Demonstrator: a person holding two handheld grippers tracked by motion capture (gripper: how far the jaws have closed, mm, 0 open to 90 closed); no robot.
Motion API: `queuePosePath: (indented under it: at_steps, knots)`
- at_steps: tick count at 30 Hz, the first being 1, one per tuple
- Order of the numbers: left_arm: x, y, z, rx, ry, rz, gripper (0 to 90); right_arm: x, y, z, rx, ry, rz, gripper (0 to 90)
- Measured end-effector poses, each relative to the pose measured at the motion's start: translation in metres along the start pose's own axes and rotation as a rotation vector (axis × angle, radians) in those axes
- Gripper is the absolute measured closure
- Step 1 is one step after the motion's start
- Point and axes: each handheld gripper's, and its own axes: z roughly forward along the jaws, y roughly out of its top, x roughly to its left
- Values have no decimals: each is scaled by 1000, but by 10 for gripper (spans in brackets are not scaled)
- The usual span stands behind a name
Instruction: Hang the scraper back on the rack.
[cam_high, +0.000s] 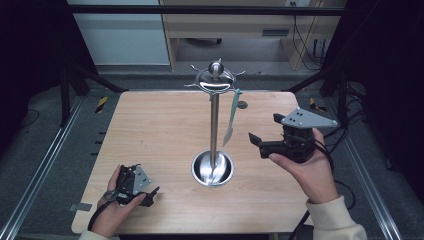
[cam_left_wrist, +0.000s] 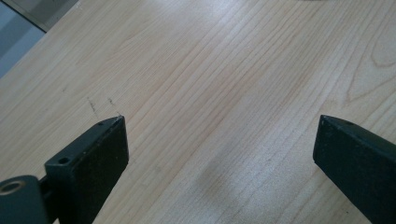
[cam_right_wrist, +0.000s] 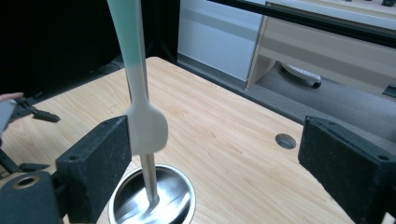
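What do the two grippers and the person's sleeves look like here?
Both grippers are black, with two blocky black jaws whose inner faces look padded. The left gripper and right gripper each carry a grey three-cornered plate dotted with small holes, and each trails a black cable. The right sleeve is cream with a ribbed cuff.

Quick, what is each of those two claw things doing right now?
Left gripper: open, holding nothing, over the bare table.
Right gripper: open, holding nothing; the hanging spatula is beside one jaw.

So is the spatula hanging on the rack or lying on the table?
Hanging. The spatula dangles from a hook of the metal stand, its blade clear of the table.
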Motion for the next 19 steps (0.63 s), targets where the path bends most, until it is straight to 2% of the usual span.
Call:
queuePosePath:
  at_steps: [6, 13, 19]
  knots:
    - [1, 0, 0, 2, 1, 2, 31, 2, -25, 7, -8, -8, -25, 97]
    - [2, 0, 0, -1, 5, -2, 31, 3, -56, 18, -2, 9, -18, 85]
    - [6, -2, 0, 3, 14, -13, 31, 1, -91, 42, 93, -11, -22, 85]
